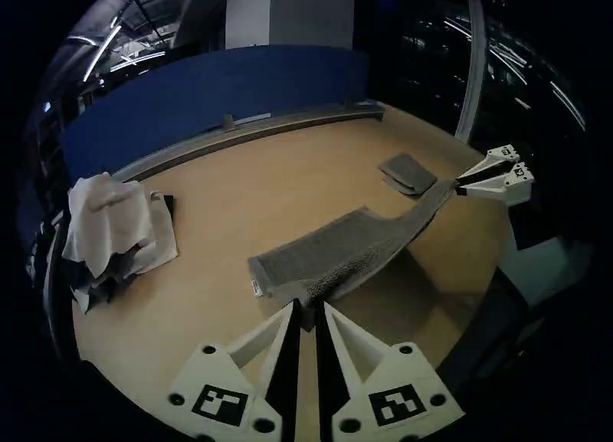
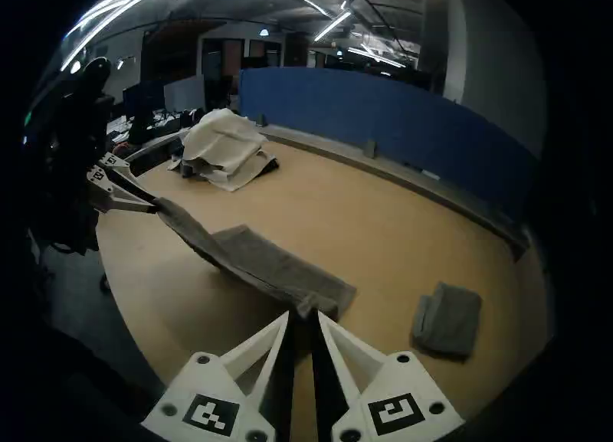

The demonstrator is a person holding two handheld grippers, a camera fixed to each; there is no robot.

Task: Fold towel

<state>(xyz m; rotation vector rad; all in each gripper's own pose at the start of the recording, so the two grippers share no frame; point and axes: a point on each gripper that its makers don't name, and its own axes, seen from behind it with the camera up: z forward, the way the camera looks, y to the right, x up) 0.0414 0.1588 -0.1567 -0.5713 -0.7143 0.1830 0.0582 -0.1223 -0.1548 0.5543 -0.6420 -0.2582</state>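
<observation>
Towel [image 1: 345, 247], grey and long, is held stretched near the edge of the table [image 1: 253, 181], one long side lifted, the other lying on the wood. Its long axis runs from gripper to gripper. One end corner is pinched by the left gripper [image 1: 309, 310], the opposite corner by the right gripper [image 2: 304, 319]. Bringing the ends together is judged the likely next move.

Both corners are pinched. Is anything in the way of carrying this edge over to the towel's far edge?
Nothing visible does: nothing lies on the towel or the table just past it. The folded grey cloth sits off to one side near the right gripper, apart from the towel; the white cloth pile is farther off.
</observation>
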